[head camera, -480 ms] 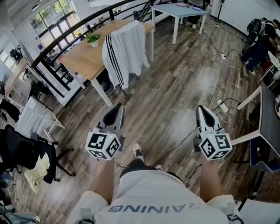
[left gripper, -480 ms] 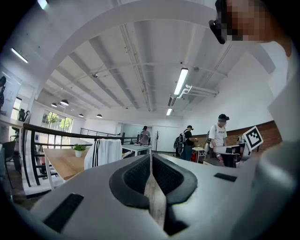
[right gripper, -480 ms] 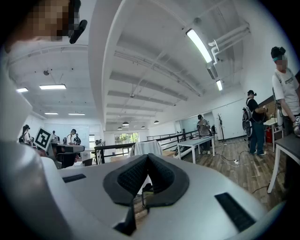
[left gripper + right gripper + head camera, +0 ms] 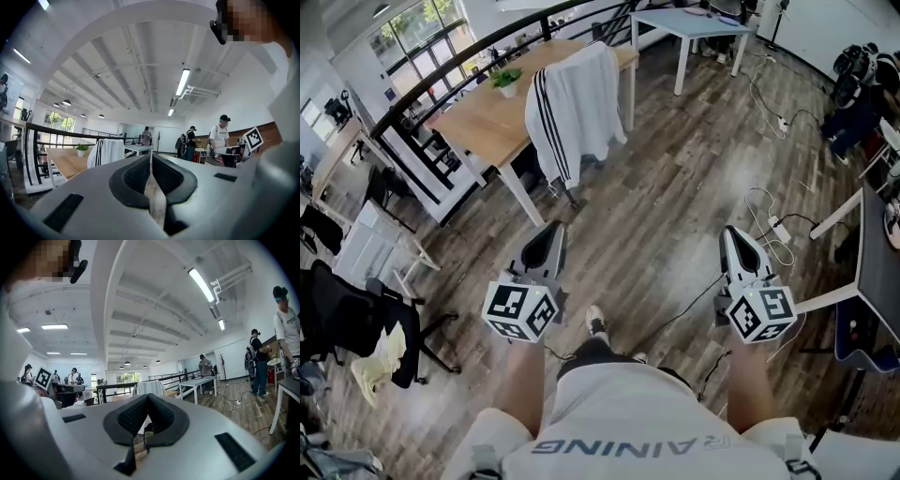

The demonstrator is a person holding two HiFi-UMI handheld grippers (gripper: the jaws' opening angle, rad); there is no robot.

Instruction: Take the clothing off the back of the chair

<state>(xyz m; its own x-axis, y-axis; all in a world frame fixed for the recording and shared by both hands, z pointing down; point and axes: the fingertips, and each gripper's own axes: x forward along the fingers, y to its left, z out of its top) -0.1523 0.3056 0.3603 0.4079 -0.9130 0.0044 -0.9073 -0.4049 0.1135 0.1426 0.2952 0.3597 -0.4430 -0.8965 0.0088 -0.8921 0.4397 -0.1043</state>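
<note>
Closest in, the person's white shirt (image 4: 628, 427) fills the bottom of the head view, and both forearms reach forward from it over a wooden plank floor (image 4: 675, 178). The left gripper (image 4: 554, 228) and the right gripper (image 4: 732, 232) are held level and side by side, well apart from each other, each with its marker cube nearest the body. In the left gripper view the ribbed black pads (image 4: 137, 176) meet at the tip with nothing between them. The right gripper view shows the same, its jaws pressed together and empty. A shoe (image 4: 595, 323) shows on the floor between the two grippers, and a thin cable (image 4: 675, 314) runs across the boards beside it. Farther ahead, well clear of both grippers, the white jacket (image 4: 579, 103) with black stripes down its sleeve hangs draped over the back of a chair (image 4: 570, 195), which it almost wholly covers. The chair stands at the edge of a long wooden table (image 4: 478, 117) that carries a small potted plant (image 4: 506, 80). Beyond the table runs a dark railing (image 4: 441, 89), and a white table (image 4: 689, 23) stands at the far end.
</note>
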